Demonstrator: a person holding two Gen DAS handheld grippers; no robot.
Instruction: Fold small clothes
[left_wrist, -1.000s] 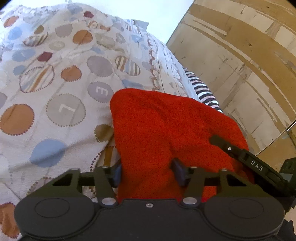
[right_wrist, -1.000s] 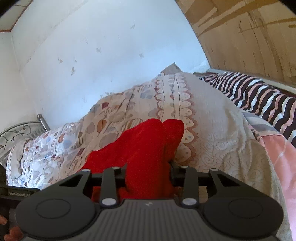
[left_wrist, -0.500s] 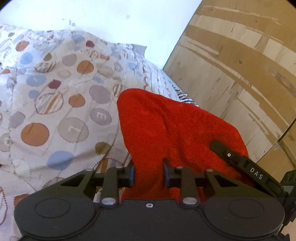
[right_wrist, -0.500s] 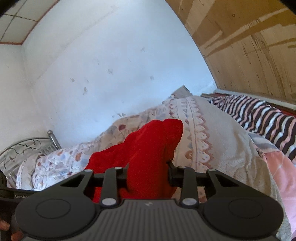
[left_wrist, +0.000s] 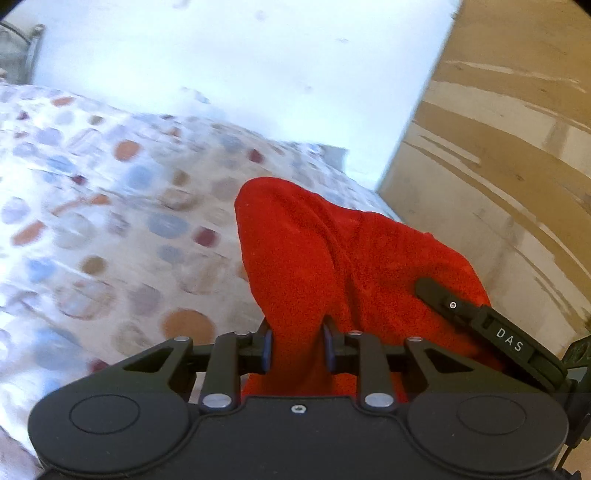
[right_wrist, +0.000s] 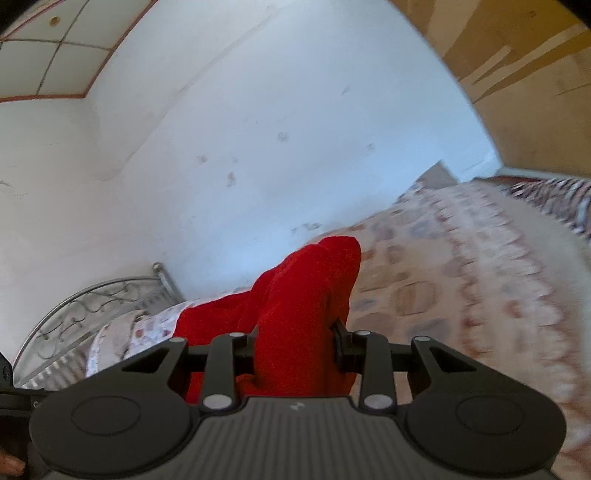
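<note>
A red fleece garment (left_wrist: 332, 258) hangs bunched between my two grippers, lifted above the bed. In the left wrist view my left gripper (left_wrist: 297, 347) has its blue pads pinching a fold of it, and its jaws are still closing. The other gripper's black finger (left_wrist: 480, 325) lies against the cloth's right side. In the right wrist view my right gripper (right_wrist: 295, 343) is shut on another fold of the red garment (right_wrist: 306, 288), which rises in a hump ahead of the fingers. The garment's lower part is hidden behind the gripper bodies.
A bedspread with coloured dots (left_wrist: 110, 221) covers the bed below. A wooden panel wall (left_wrist: 498, 147) stands at the right and a white wall (right_wrist: 258, 129) behind. A metal headboard (right_wrist: 92, 310) is at the left, and a striped cloth (right_wrist: 554, 199) at the far right.
Both grippers have risen and tipped up, carrying the red garment off the bedspread. The left jaws have narrowed from wide apart to pinching the cloth.
</note>
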